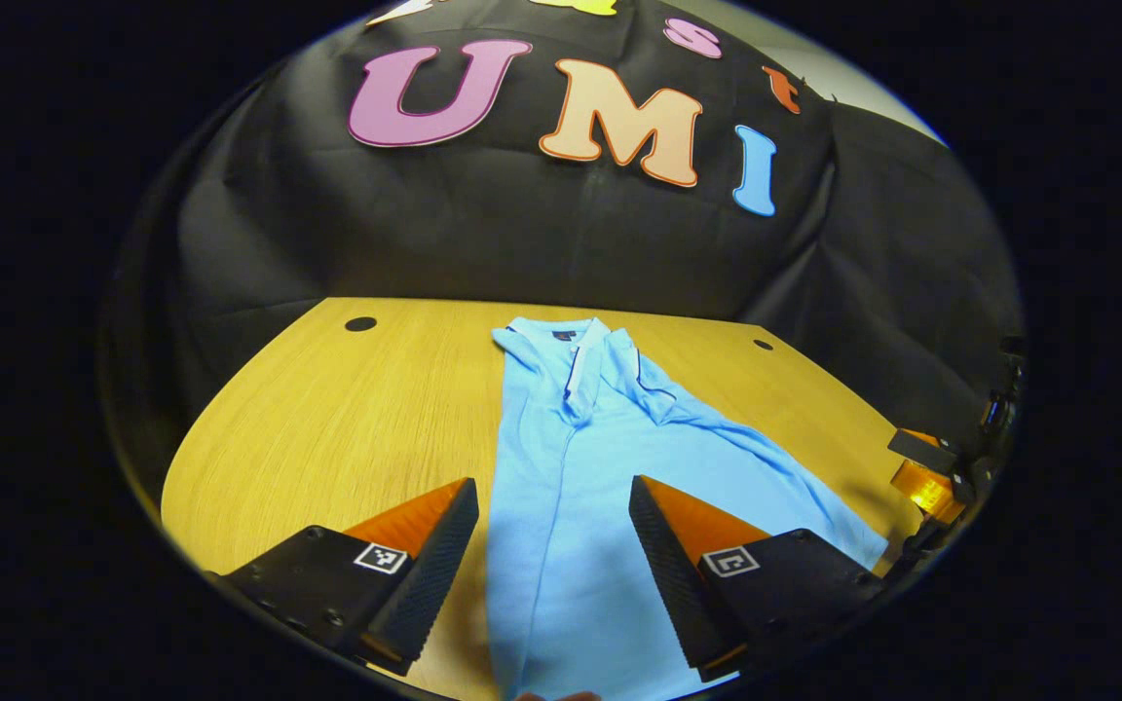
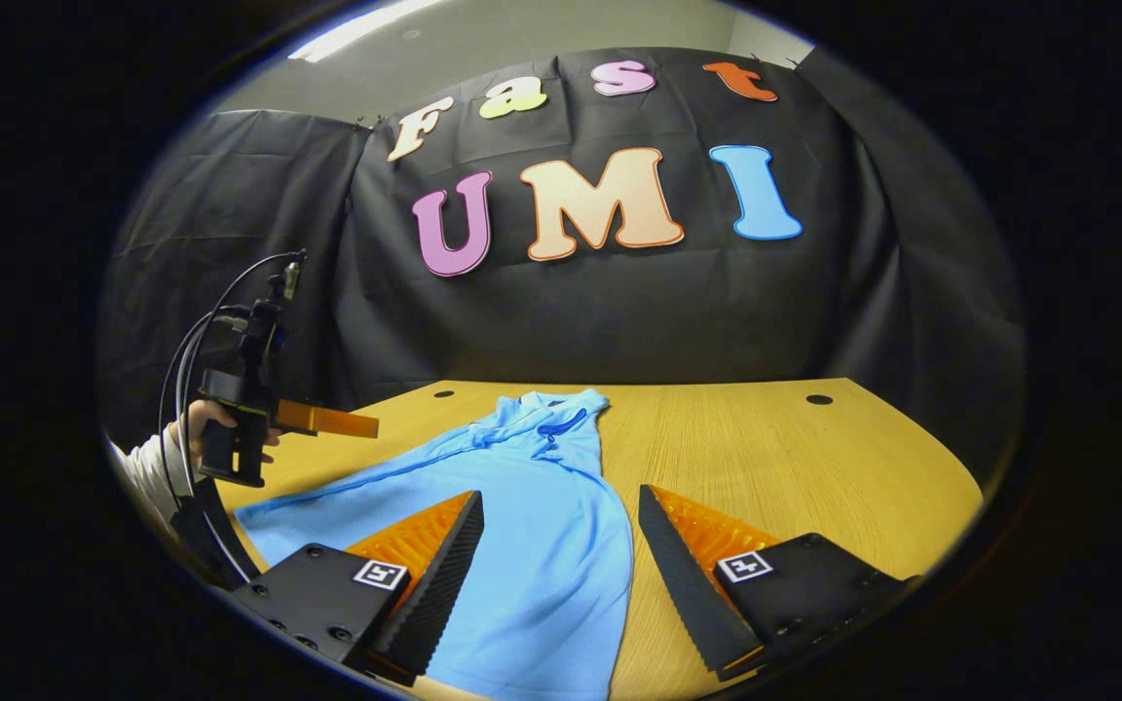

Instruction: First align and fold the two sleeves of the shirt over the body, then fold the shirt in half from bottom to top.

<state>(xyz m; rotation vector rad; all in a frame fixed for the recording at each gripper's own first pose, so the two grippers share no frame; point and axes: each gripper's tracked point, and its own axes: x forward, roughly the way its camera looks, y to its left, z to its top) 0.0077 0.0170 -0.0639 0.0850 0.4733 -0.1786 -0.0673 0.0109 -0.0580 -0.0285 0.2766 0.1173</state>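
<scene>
In the left gripper view the left gripper (image 1: 553, 570) is hovering with its fingers spread wide and gripping nothing, while the light blue shirt (image 1: 571, 467) is lying lengthwise down the middle of the wooden table (image 1: 347, 419), collar toward the top of the frame and hem cut off at the bottom edge. In the right gripper view the right gripper (image 2: 561, 574) is likewise gaping wide and empty over the shirt's lower part. At the left of that view a hand (image 2: 193, 421) is holding the other gripper, whose finger spacing is too small to make out.
</scene>
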